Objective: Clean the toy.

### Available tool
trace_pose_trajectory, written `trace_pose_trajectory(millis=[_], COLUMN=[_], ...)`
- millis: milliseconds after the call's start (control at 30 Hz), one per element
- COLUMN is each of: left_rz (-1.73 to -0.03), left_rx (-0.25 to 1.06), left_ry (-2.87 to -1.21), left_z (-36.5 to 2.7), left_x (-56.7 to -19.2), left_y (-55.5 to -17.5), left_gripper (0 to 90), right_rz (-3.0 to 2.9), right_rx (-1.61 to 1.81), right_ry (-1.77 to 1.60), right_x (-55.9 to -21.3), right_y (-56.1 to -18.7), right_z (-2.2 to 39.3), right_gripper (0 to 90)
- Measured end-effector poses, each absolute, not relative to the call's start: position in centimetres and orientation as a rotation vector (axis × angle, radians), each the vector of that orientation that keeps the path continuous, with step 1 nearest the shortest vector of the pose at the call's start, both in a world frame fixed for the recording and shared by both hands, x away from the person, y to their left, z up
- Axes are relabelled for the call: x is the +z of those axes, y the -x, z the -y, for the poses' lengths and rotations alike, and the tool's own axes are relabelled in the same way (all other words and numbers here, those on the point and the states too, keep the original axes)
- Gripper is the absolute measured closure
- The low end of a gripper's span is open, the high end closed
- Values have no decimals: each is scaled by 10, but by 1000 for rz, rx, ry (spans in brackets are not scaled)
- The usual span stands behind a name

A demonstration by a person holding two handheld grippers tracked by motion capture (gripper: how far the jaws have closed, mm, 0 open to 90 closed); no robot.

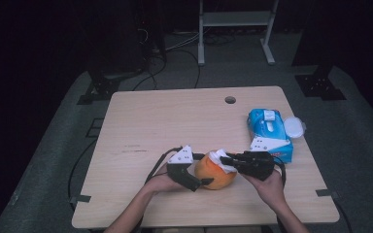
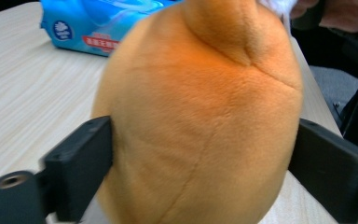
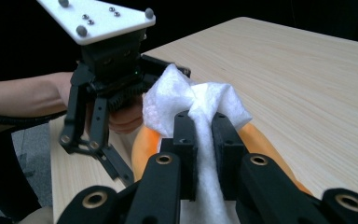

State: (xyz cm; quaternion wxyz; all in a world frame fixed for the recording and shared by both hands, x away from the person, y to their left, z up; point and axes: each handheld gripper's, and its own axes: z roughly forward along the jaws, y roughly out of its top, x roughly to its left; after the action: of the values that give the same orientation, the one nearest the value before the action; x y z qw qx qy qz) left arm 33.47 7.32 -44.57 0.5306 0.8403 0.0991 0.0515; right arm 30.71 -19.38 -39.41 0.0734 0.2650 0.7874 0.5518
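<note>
The round orange plush toy (image 1: 215,174) sits near the front edge of the light wooden bench (image 1: 175,121), at about 6 o'clock from the bench's middle in the high view. Its fabric is short, soft pile with thin stitched seams curving across a plump, egg-like body, and in the left gripper view it narrows towards a rounded knob at the top. A crumpled white tissue (image 3: 200,100) lies against the toy's upper side, bunched into a peak. The right gripper (image 3: 204,122) comes in from 3 o'clock of the toy and has its black jaws nearly closed, pinching that tissue between the pads, with the orange plush showing just below. The left gripper (image 2: 200,154), at 9 o'clock of the toy, has its jaws either side of the toy's body; the left one lies against the plush, the right one close beside it, and I cannot tell whether they press on it. Its white three-cornered plate shows in the right gripper view, with a hand and bare forearm behind it. At about 1 o'clock of the toy, near the bench's right edge, lies a blue soft pack of wet wipes (image 1: 269,133) with a white flip lid, well apart from the toy.
</note>
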Motion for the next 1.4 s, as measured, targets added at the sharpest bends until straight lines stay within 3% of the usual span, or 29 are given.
trace_pose_trajectory(millis=[67,167,400,600,867,1100,1400], left_rz=[-221,-227,-224,-271,-280,-333,-323], left_rx=[164,188,268,275,267,201,154], left_ry=[-2017,-1983,-1972,-2057,-2077,-1997,-1996], left_z=[-74,-80,-95,-89,-74,-85,-88], left_x=[-435,-422,-393,-407,-419,-425,-435], left_y=[-330,-327,-321,-324,-323,-336,-341], left_gripper=[304,355,371,374,330,108,123], right_rz=[-2347,-2301,-2270,-2282,-2319,-2321,-2319], right_rx=[1675,1715,1780,1754,1668,1645,1632], right_ry=[-793,-795,-885,-877,-786,-850,-908], right_x=[-392,-388,-395,-395,-392,-401,-407], right_y=[-305,-305,-315,-315,-308,-314,-321], right_z=[194,197,203,197,182,193,202], right_gripper=[813,813,813,814,814,813,812])
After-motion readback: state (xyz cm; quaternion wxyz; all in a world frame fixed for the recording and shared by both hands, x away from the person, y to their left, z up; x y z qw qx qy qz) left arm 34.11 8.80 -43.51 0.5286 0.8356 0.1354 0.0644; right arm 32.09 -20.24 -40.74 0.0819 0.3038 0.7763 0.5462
